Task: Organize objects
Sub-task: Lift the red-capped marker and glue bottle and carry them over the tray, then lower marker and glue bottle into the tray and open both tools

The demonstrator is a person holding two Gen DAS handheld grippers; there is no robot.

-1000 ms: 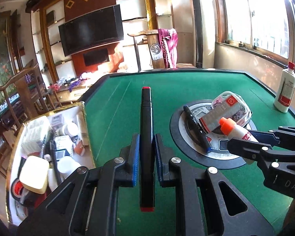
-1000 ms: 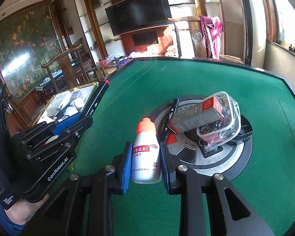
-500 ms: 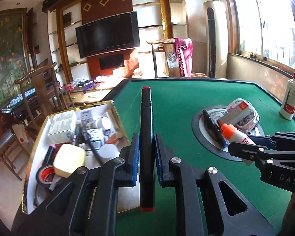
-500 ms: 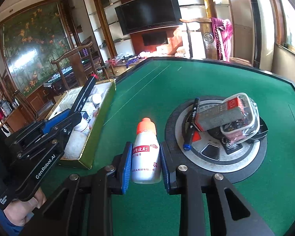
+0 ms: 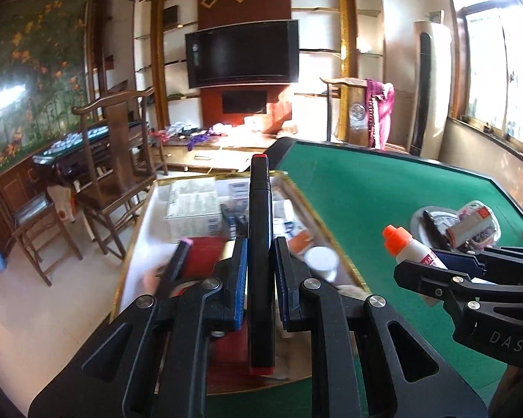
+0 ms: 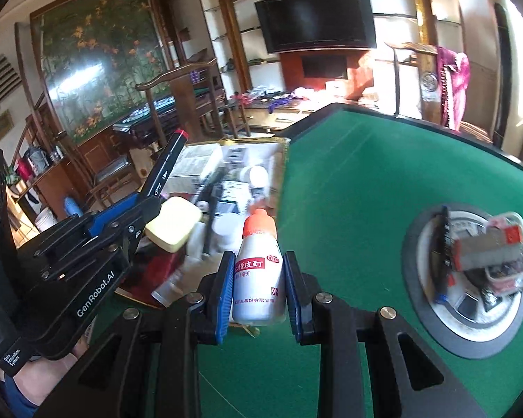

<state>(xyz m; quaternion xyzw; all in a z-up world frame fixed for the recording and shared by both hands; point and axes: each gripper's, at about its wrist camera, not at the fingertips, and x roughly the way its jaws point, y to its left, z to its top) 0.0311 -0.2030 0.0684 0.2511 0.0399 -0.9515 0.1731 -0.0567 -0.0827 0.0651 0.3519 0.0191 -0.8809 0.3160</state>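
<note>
Both grippers now hang by the box [image 5: 141, 216]: left gripper [image 5: 259, 261] clamps the marker [image 5: 260, 230], pointing up-frame over it; right gripper [image 6: 258, 285] grips the bottle [image 6: 258, 278] lower right of it.

My left gripper [image 5: 259, 275] points forward and somewhat down, jaws nearly together, blue pads clamped on a marker [image 5: 260, 244] that stands up between them. My right gripper [image 6: 259, 289] sits just to its right, tilted down more steeply, pads pressed on both sides of a bottle [image 6: 258, 278]. A bit of my hand [image 6: 35, 376] shows under the left gripper.
</note>
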